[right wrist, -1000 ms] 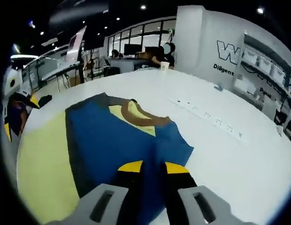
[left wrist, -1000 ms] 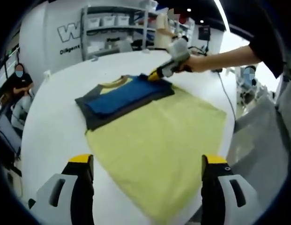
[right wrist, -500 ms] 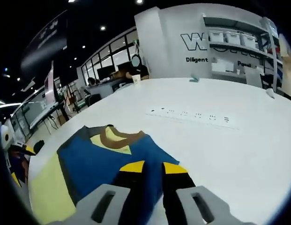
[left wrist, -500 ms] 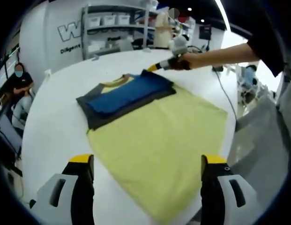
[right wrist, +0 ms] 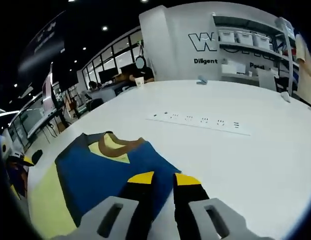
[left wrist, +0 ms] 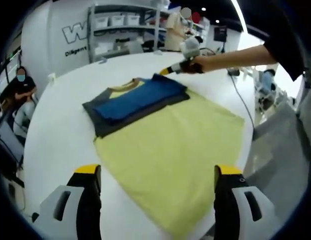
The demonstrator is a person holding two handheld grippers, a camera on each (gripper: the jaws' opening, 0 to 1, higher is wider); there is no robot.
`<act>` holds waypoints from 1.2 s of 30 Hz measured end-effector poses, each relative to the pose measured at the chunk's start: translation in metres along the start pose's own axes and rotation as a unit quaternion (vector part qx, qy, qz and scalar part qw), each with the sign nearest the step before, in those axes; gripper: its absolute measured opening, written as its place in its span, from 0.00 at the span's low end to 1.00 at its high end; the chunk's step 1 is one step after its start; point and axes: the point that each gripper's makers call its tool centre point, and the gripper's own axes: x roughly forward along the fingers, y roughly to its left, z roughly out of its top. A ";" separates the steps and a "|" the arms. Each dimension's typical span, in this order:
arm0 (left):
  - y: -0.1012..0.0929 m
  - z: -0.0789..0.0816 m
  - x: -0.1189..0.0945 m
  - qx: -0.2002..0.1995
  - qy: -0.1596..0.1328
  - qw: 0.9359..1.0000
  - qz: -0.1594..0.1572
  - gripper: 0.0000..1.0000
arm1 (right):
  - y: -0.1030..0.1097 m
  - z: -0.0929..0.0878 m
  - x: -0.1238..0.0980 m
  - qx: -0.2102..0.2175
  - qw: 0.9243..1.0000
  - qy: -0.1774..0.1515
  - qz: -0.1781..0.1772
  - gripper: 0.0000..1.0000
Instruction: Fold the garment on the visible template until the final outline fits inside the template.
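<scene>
A folded blue and grey garment with a brown collar lies at the far end of the yellow template on the white table. My left gripper hangs open above the template's near edge, holding nothing. A hand holds my right gripper at the garment's far right corner. In the right gripper view the garment runs right up under my right gripper, whose jaws are closed on the blue edge. The template shows beside it at lower left.
A white power strip lies on the table beyond the garment. Shelves with bins stand behind the table. A person sits at far left. A cable trails over the table's right side, with grey fabric past the edge.
My right gripper has slid from on top of the garment out to its far corner and tilted up. The left gripper has stayed open in place.
</scene>
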 end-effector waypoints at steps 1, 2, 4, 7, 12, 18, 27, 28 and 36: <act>0.000 0.000 0.000 0.000 0.000 1.000 0.000 0.89 | 0.001 -0.001 0.000 -0.001 1.000 0.002 0.000 0.07; 0.000 -0.001 0.000 -0.001 0.001 1.000 0.000 0.88 | 0.003 -0.003 0.001 -0.002 1.000 0.007 0.000 0.07; -0.001 -0.001 0.000 -0.003 0.002 1.000 -0.001 0.88 | 0.005 -0.002 0.002 -0.009 1.000 0.010 0.003 0.07; -0.001 -0.003 0.001 -0.003 0.004 1.000 -0.001 0.88 | 0.010 -0.004 0.005 -0.021 1.000 0.016 0.011 0.07; 0.000 -0.004 0.001 -0.003 0.007 1.000 -0.001 0.88 | 0.021 -0.009 0.009 -0.056 0.997 0.031 0.036 0.10; -0.001 -0.003 0.003 -0.004 0.008 1.000 -0.002 0.87 | 0.027 -0.012 0.014 -0.082 0.995 0.047 0.045 0.12; -0.001 -0.003 0.004 -0.002 0.011 1.000 -0.004 0.87 | 0.018 -0.011 0.019 -0.081 0.995 0.046 0.029 0.00; -0.001 -0.003 0.004 -0.003 0.009 1.000 -0.004 0.87 | 0.018 -0.011 0.019 -0.082 0.995 0.046 0.028 0.00; 0.001 -0.003 0.004 -0.005 0.009 1.000 -0.002 0.86 | 0.021 -0.009 0.016 -0.064 0.996 0.055 0.035 0.00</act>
